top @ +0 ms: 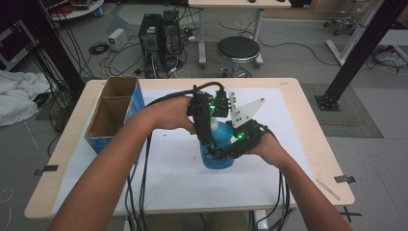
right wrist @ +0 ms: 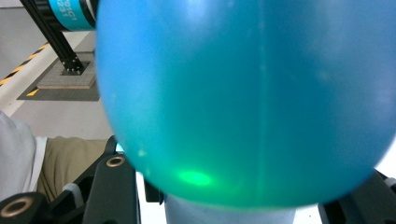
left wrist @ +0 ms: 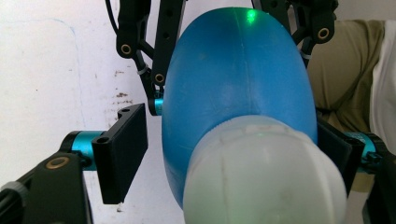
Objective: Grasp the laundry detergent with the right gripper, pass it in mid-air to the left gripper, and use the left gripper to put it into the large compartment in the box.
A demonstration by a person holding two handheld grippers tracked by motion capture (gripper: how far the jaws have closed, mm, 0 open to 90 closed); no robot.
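Blue plastic bottle (top: 219, 147) with rounded body, white domed cap (left wrist: 264, 172). Stands upright mid-table on white sheet, cap at top. Smooth glossy surface, vertical mould seam down side.

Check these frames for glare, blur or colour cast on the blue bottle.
High view: even light, sharp, green lamps on both tools. Left gripper view: blue bottle sharp, green glint on top, white cap slightly soft. Right gripper view: bottle very close, soft, green reflection low down.

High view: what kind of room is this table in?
Most likely a lab or workshop used for recording. Desktop computer towers stand on the floor among loose cables, a black stool sits behind the table, and a black framing post stands alongside.
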